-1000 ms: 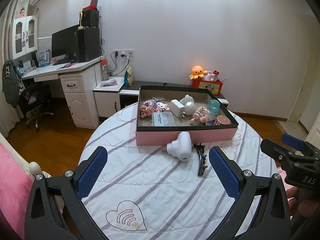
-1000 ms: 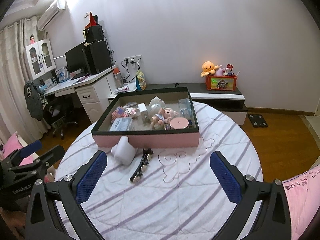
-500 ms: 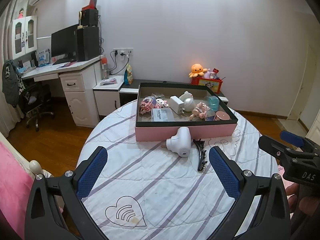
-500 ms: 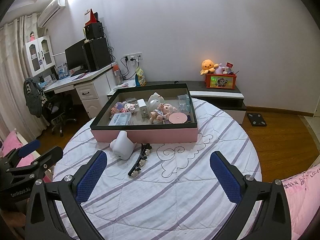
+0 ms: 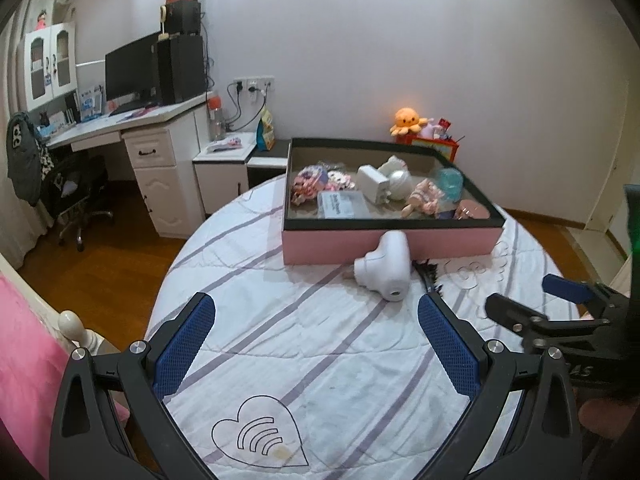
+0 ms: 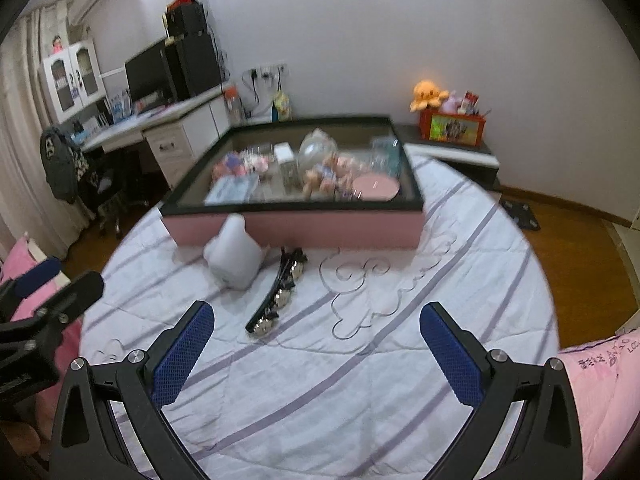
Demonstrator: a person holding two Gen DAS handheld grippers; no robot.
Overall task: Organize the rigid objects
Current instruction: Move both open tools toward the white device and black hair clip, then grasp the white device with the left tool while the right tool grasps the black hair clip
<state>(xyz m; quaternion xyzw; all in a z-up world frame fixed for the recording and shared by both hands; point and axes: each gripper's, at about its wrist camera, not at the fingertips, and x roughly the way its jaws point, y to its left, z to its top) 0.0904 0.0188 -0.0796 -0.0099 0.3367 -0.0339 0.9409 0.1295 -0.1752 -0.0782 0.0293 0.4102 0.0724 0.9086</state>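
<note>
- The step in hand looks like the approach before a first pick: two loose things lie on the round bed [image 5: 320,360] outside the pink box [image 5: 392,244], and neither gripper holds anything.
- The white gadget [image 5: 385,266] leans against the front wall of the pink box, touching it, with its round end pointing away from the box.
- The black hair clip [image 6: 278,294] lies flat on the bedcover just beside the white gadget, on its right, one end near the box wall and the other reaching out toward the grippers.
- Inside the box sit small toys, a white charger-like block, a teal cup and a pink round lid; the finer details are too small to tell.
- The left gripper [image 5: 316,344] hovers above the bedcover in front of the box, level, with its blue-padded fingers spread wide and the white gadget framed between them but farther on.
- The right gripper [image 6: 316,346] hangs to the right of the left one, also spread wide and empty, aimed so that the hair clip lies just ahead of its left finger.
- My judgement: the next move calls for easing one gripper forward and down, straddling the gadget or the clip, closing, then lifting it over the box's black rim.
</note>
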